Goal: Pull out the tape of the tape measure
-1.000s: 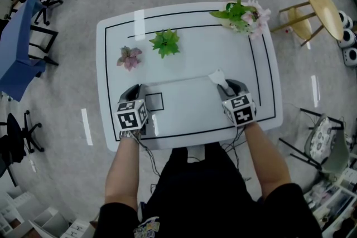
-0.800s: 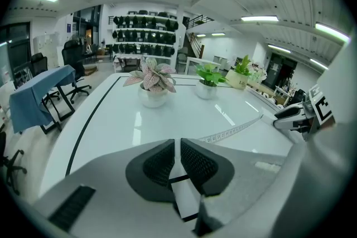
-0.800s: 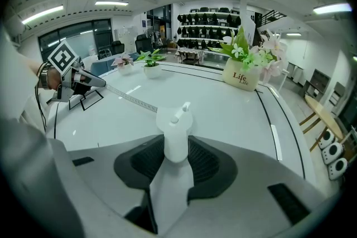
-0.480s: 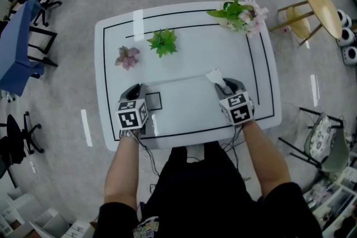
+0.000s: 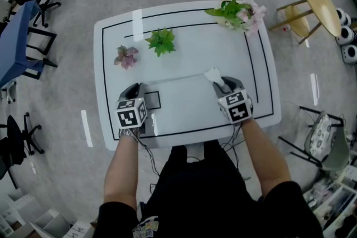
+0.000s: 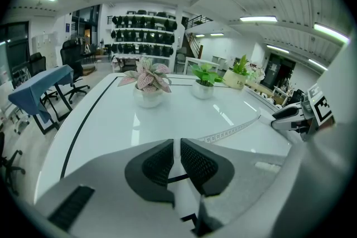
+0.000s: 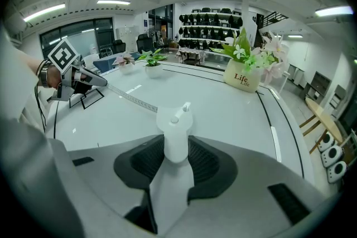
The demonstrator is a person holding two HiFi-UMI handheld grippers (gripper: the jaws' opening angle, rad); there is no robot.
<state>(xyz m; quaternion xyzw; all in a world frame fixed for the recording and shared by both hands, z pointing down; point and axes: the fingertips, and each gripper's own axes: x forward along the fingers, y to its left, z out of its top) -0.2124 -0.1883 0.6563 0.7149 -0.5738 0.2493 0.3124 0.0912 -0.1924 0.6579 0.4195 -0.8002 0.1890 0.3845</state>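
The tape measure's white case (image 7: 175,131) stands upright between the pads of my right gripper (image 7: 176,156), which is shut on it. In the head view that case (image 5: 213,74) is at the table's right middle, in front of the right gripper (image 5: 223,85). A thin white tape (image 5: 178,79) runs from it leftward across the table to my left gripper (image 5: 135,91). In the left gripper view the tape (image 6: 231,132) comes in from the right and ends behind the nearly closed jaws of the left gripper (image 6: 179,159), which is shut on the tape's end.
A pink-leaved plant (image 5: 126,56) and a green plant (image 5: 162,40) stand at the back left of the white table (image 5: 262,64), and a flower pot (image 5: 237,11) at the back right. A black square outline (image 5: 152,100) is marked beside the left gripper. Chairs and a wooden stool (image 5: 321,8) surround the table.
Both grippers keep their holds. The whole view has shifted slightly left; the tape shows no clear movement.
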